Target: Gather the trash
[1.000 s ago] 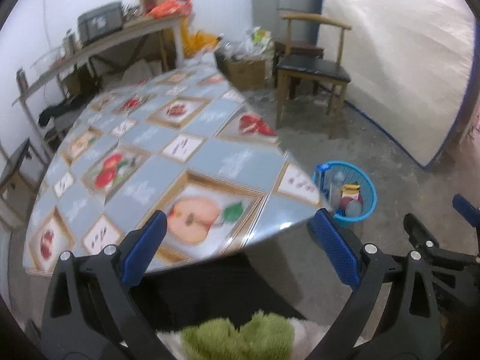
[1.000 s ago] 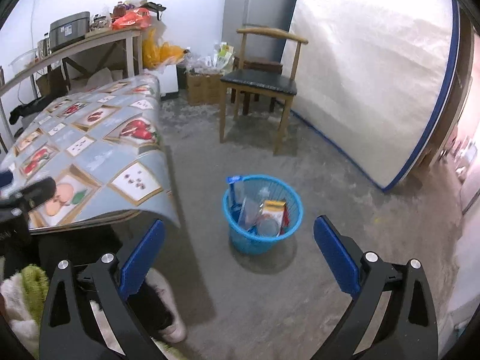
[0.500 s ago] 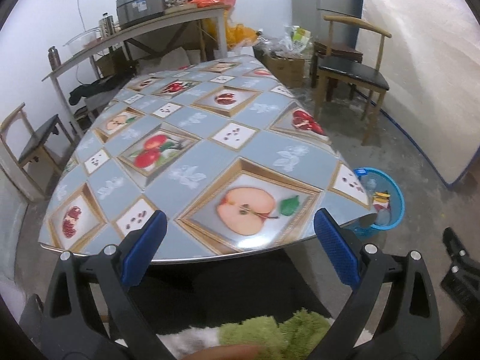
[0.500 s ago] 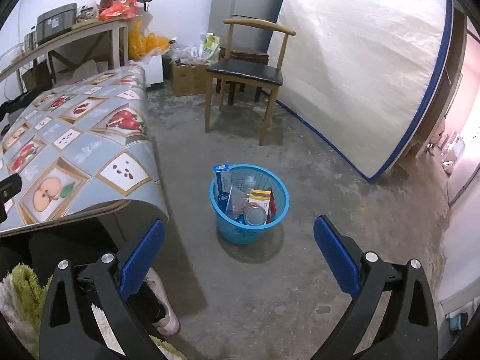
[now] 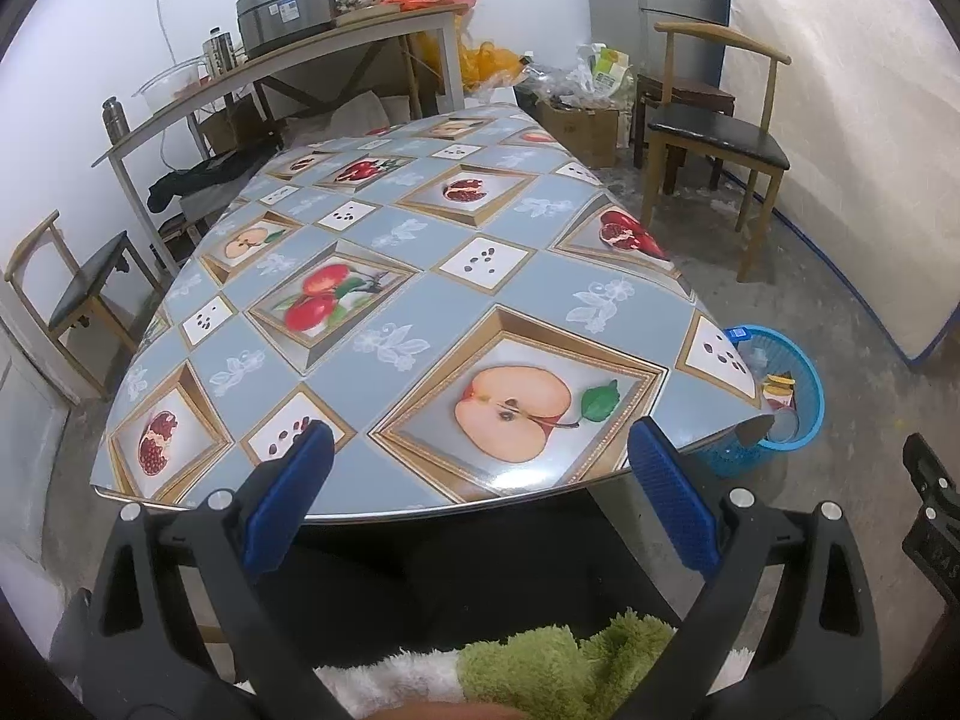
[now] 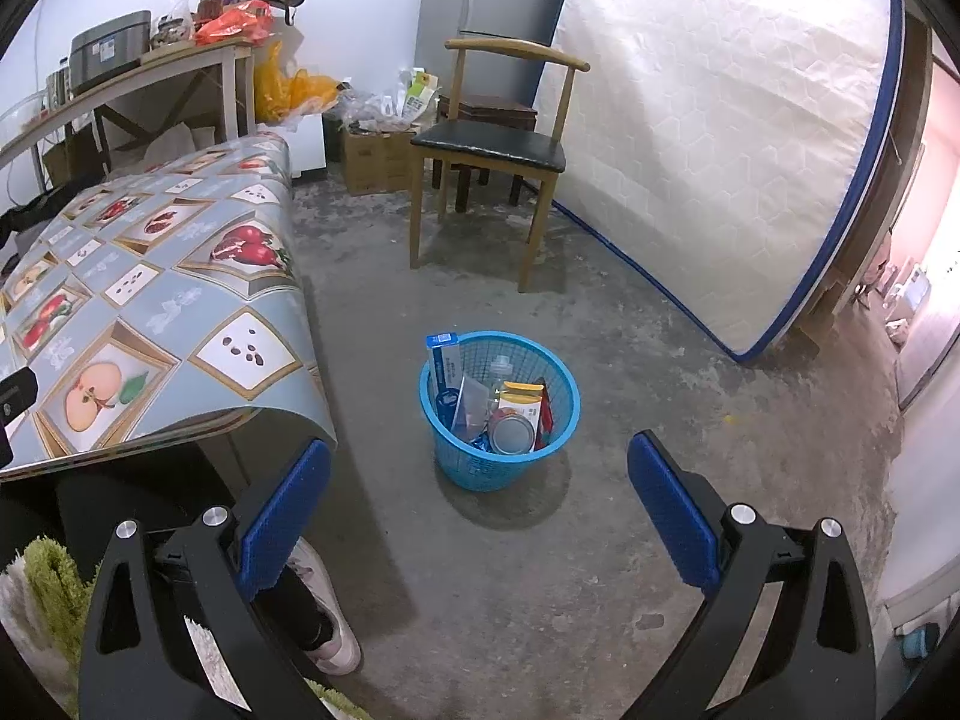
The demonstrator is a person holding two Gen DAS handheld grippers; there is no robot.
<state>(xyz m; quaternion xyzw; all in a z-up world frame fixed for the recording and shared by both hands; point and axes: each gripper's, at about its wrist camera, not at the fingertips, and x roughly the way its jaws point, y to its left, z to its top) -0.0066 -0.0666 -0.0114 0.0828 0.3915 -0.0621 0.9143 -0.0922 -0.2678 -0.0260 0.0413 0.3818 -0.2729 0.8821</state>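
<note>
A blue mesh basket (image 6: 564,420) stands on the concrete floor beside the table's corner. It holds trash: a blue carton (image 6: 445,360), a tin can (image 6: 512,434), and yellow and red packets (image 6: 523,393). The basket also shows in the left wrist view (image 5: 807,378), partly hidden by the tablecloth corner. My left gripper (image 5: 477,474) is open and empty, over the near edge of the table (image 5: 420,300). My right gripper (image 6: 478,480) is open and empty, above the floor just short of the basket.
The table has a fruit-pattern cloth with no loose objects on it. A wooden chair (image 6: 489,150) stands beyond the basket, a mattress (image 6: 720,120) leans on the right wall. A cluttered shelf (image 5: 288,54) and boxes (image 6: 375,159) are at the back. A shoe (image 6: 327,618) is on the floor.
The left gripper has swung left and back, so the whole tabletop is in view and the basket sits at the right edge. The right gripper has risen and drawn back from the basket.
</note>
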